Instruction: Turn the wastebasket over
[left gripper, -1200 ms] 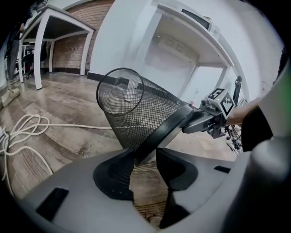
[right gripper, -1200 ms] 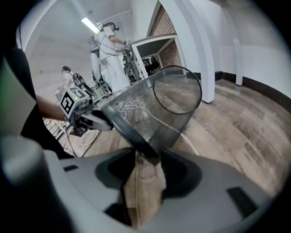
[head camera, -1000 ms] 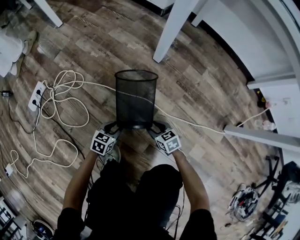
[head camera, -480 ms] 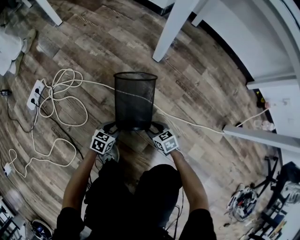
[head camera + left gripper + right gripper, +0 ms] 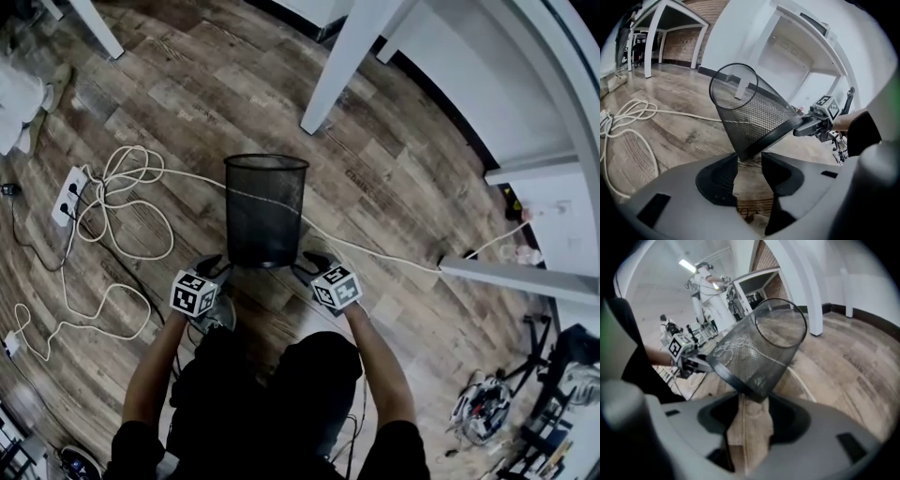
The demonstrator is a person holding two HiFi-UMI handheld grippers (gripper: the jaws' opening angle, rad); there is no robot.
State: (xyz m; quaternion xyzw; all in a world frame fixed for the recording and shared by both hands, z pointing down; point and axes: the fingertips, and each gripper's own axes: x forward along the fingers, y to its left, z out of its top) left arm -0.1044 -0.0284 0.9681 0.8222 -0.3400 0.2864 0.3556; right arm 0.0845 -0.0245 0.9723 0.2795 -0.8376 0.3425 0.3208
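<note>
**Upright on the floor: the mesh wastebasket between our two grippers**

Far left on the wooden plank floor point(image 5: 403, 178), a white power strip point(image 5: 70, 192) lies with a white cable point(image 5: 117, 192) coiled in loose loops beside it. One strand runs on behind the basket and shows through the mesh.

Our left gripper point(image 5: 214, 265) points at the basket's lower left. Its dark, smooth jaws stand apart, and from the left gripper point(image 5: 750, 157) view the basket's bottom edge sits right at the mouth of the gap. We cannot tell whether the pads touch it.

The wastebasket point(image 5: 265, 211) stands upright on the floor between the grippers, mouth up and empty. It is round, black fine wire mesh, tapering from a wide mouth with a thin ring to a narrower base bound by a solid dark band.

Our right gripper point(image 5: 305, 265) mirrors the left at the lower right. Its jaws have just been opening and stand apart, with the corner of the base band at their tips in the right gripper point(image 5: 754, 397) view.

Further right, a smooth white table leg point(image 5: 342, 56) rises from the floor.
</note>
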